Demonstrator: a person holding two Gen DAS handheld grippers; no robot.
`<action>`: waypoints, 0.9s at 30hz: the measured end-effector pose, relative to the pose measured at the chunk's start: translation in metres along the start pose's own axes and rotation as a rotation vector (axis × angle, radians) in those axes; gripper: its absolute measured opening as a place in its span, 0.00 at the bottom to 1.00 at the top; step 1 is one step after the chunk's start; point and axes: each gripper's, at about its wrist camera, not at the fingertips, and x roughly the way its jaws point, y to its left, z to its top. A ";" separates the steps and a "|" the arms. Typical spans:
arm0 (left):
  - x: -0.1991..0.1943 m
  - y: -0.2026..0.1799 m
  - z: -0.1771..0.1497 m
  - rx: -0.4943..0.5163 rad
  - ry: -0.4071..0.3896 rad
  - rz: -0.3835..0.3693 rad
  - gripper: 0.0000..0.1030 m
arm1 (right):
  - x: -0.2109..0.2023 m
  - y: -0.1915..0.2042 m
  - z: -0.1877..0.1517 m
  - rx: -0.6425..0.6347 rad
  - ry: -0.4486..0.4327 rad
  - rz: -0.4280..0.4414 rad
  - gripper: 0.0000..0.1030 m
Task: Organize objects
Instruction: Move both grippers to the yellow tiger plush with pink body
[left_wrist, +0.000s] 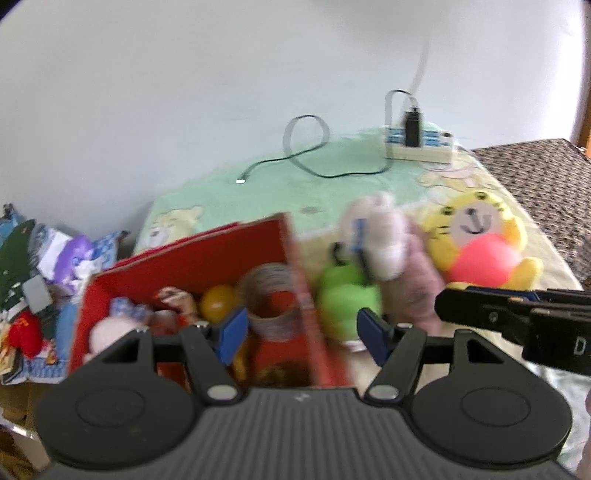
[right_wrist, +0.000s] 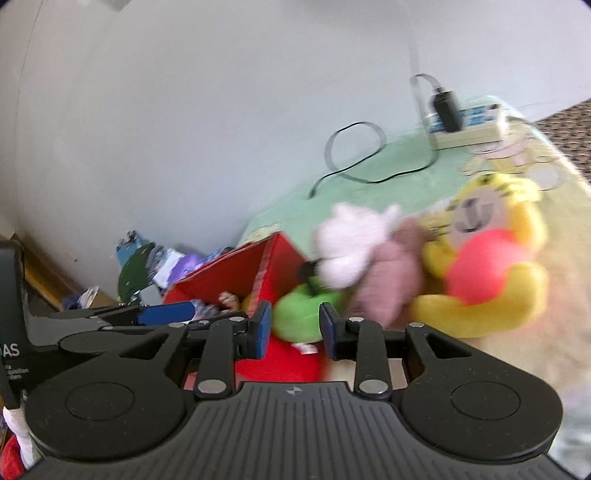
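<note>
A red cardboard box (left_wrist: 192, 266) stands on a bear-print blanket and holds several toys, among them a yellow ball (left_wrist: 218, 302) and a metal spring coil (left_wrist: 271, 291). Right of it lie a green toy (left_wrist: 345, 302), a white-and-pink plush (left_wrist: 384, 240) and a yellow tiger plush (left_wrist: 480, 236). My left gripper (left_wrist: 303, 338) is open and straddles the box's right wall without pressing it. My right gripper (right_wrist: 295, 330) is open, short of the green toy (right_wrist: 299, 317), with nothing held. Everything is motion-blurred.
A power strip (left_wrist: 421, 146) with a black plug and a looped black cable (left_wrist: 310, 155) lie at the blanket's far end by the wall. Packets and small toys (left_wrist: 40, 280) are piled left of the box. A woven brown surface (left_wrist: 546, 177) borders the right side.
</note>
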 end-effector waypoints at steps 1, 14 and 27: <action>0.001 -0.009 0.002 0.005 0.006 -0.012 0.67 | -0.005 -0.007 0.002 0.012 -0.005 -0.007 0.32; 0.036 -0.119 0.017 0.088 0.084 -0.139 0.73 | -0.050 -0.097 0.014 0.147 -0.040 -0.143 0.37; 0.074 -0.168 0.029 0.159 0.110 -0.184 0.88 | -0.037 -0.148 0.030 0.225 -0.025 -0.178 0.52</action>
